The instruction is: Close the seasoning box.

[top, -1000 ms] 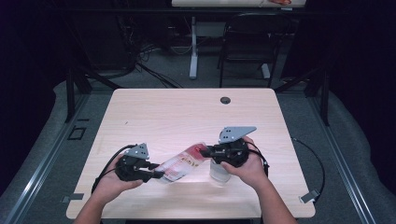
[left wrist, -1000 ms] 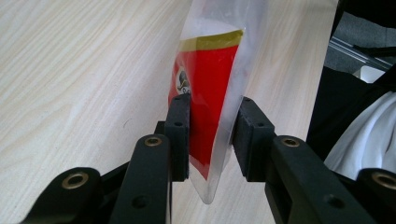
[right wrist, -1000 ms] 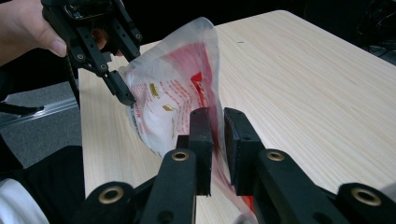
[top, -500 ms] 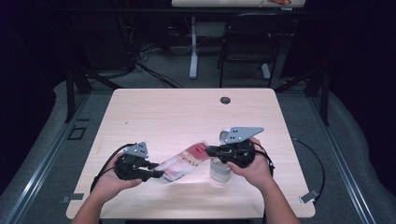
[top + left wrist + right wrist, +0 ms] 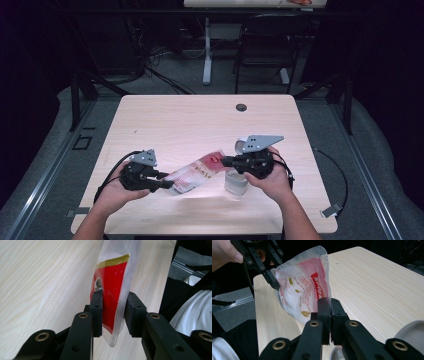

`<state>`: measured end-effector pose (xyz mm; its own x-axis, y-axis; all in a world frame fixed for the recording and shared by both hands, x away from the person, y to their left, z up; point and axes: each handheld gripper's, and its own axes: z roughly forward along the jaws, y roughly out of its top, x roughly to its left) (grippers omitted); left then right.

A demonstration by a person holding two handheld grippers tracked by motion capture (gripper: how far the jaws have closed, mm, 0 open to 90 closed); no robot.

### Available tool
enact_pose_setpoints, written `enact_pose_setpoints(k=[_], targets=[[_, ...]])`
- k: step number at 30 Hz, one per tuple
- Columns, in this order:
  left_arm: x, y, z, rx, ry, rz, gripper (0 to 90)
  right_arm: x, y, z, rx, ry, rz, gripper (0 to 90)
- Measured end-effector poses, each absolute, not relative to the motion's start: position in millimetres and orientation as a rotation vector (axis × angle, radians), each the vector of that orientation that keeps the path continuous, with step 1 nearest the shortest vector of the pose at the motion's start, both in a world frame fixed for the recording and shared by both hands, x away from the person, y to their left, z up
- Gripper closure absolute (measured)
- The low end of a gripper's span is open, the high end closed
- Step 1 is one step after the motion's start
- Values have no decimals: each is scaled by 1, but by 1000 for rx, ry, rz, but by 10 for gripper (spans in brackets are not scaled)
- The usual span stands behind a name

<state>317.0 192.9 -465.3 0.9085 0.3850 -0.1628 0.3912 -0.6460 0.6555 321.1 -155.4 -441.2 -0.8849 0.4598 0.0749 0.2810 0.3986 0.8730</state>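
- Dark surroundings are seen in the high view around a pale wooden table (image 5: 170, 125), with grey floor, black frames and a chair behind it; a round grommet hole (image 5: 241, 107) is set near the table's far edge.
- Held low over the near part of that table, the left gripper (image 5: 165, 182) is seen at one end of a clear pouch with red print (image 5: 196, 172), and the right gripper (image 5: 225, 161) at the pouch's other end, so the pouch is stretched between the two.
- Just below the right gripper, a clear round container (image 5: 236, 182) is stood on the table.
- Light wood grain is shown behind the jaws in the left gripper view, with a dark garment and a white sleeve at the right.
- One pad of the left gripper (image 5: 113, 312) is laid against the red face of the pouch (image 5: 112, 290); the other pad is seen at the clear film on the other side, so the pouch end is clamped between part-closed jaws.
- Table wood is spread to the right in the right gripper view, and dark floor to the left.
- The right gripper (image 5: 330, 307) has just been closing and is pinched on the pouch's edge (image 5: 304, 290), the jaws nearly meeting.
- Beyond, the left gripper (image 5: 273, 282) is seen holding the pouch's far end.
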Motion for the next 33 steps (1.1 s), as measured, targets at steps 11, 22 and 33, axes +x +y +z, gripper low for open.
enact_pose_setpoints(k=[11, 22, 33], targets=[[317, 194, -460, 2333, 552, -6, 711, 321, -156, -442, 667, 2476, 1481, 885], [317, 194, -458, 2327, 555, 3, 713, 322, -156, -444, 671, 2476, 1467, 884], [318, 194, -453, 2327, 558, 8, 716, 322, -158, -445, 680, 2474, 1476, 882]])
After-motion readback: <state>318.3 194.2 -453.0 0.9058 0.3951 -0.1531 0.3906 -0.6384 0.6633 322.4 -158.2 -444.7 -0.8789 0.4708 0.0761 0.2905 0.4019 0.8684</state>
